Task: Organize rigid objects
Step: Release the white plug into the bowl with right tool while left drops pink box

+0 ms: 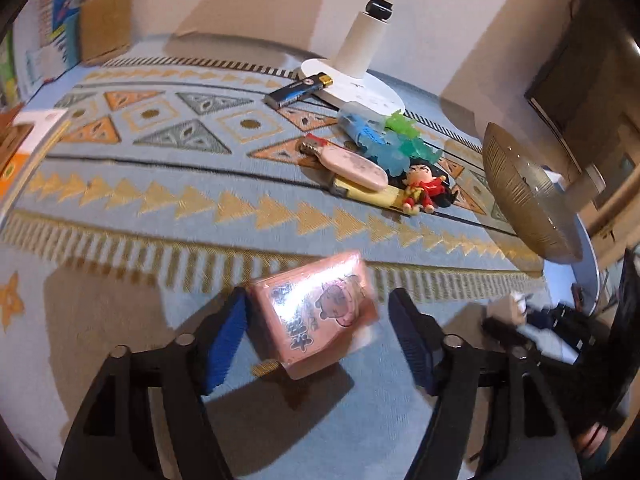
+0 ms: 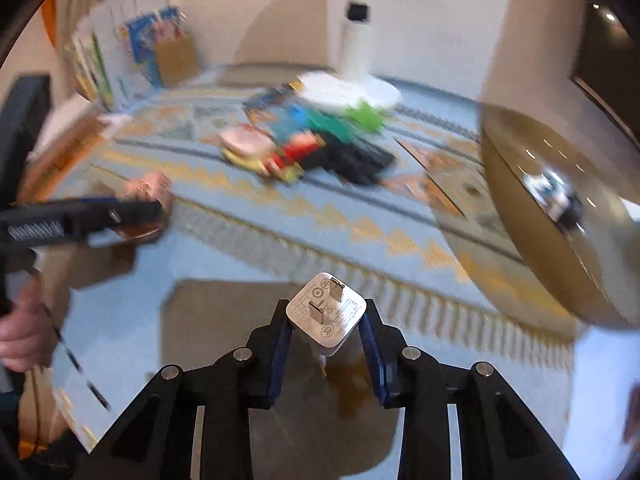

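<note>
- Evidently, the left gripper (image 1: 320, 334) stands spread around the pink box (image 1: 316, 314), ungripped; closing off-centre could skew it.
- Right gripper (image 2: 325, 330) pinches the white plug adapter (image 2: 326, 314) by its corners; it might twist free.

A pink box (image 1: 316, 312) wrapped in shiny film, with a cartoon figure printed on it, lies tilted on the light blue cloth, close to the fringe. A white charger plug (image 2: 327, 314) shows its two flat metal prongs up. Other small things lie piled (image 1: 372, 160) farther back.
</note>
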`<state>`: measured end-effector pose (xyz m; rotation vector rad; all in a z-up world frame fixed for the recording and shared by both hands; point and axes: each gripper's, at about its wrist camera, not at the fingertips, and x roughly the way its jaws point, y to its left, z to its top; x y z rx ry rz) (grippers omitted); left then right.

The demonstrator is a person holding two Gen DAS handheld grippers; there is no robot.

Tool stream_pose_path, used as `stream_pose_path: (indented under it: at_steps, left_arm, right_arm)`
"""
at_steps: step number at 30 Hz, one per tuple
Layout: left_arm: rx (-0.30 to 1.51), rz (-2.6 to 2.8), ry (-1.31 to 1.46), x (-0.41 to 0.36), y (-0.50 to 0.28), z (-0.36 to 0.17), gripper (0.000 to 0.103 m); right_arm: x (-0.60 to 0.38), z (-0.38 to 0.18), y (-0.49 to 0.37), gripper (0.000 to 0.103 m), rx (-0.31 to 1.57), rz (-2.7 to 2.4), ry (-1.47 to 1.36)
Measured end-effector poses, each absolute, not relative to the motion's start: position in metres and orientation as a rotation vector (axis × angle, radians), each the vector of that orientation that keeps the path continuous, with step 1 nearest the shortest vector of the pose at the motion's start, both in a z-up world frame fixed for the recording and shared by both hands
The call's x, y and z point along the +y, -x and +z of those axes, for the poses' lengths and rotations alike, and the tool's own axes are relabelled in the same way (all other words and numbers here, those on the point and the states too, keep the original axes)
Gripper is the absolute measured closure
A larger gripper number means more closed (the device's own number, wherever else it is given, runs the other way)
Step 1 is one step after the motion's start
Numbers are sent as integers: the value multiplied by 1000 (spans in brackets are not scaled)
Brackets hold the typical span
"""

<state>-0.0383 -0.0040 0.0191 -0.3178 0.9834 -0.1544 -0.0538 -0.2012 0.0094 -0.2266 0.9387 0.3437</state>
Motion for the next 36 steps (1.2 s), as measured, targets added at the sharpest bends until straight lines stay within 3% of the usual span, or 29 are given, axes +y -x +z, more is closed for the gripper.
stream_pose_path:
  at_steps: [7, 17, 21, 22, 25, 27, 29, 33, 35, 36]
  left_arm:
    - [1038, -323, 330, -32, 65, 22, 29]
    - [1024, -238, 81, -45, 57, 22, 28]
    - [977, -182, -52, -64, 51, 16, 29]
    - [971, -172, -89, -68, 48, 13, 31]
    - [934, -213, -113, -74, 51, 16, 62]
    - [927, -218, -116, -73, 51, 16, 65]
    - [925, -222, -88, -69, 52, 17, 66]
    - [918, -245, -21, -62, 55, 19, 66]
    - [908, -247, 4, -59, 58, 22, 66]
    - [901, -246, 14, -57, 59, 24, 66]
  right_arm:
    - [-220, 9, 70, 70, 937, 361, 128]
    - [-229, 9, 77, 68, 925, 409, 53]
    - [-234, 10, 80, 38, 932, 428, 5]
    - [-234, 9, 81, 38, 933, 424, 7]
    - [-239, 9, 85, 38, 931, 418, -33]
    - [-241, 9, 85, 38, 931, 401, -88]
    - [-237, 10, 84, 41, 932, 346, -106]
    - [-223, 10, 83, 58, 916, 319, -91]
    - [-214, 9, 83, 73, 902, 273, -33]
    - [-210, 10, 83, 74, 896, 265, -15]
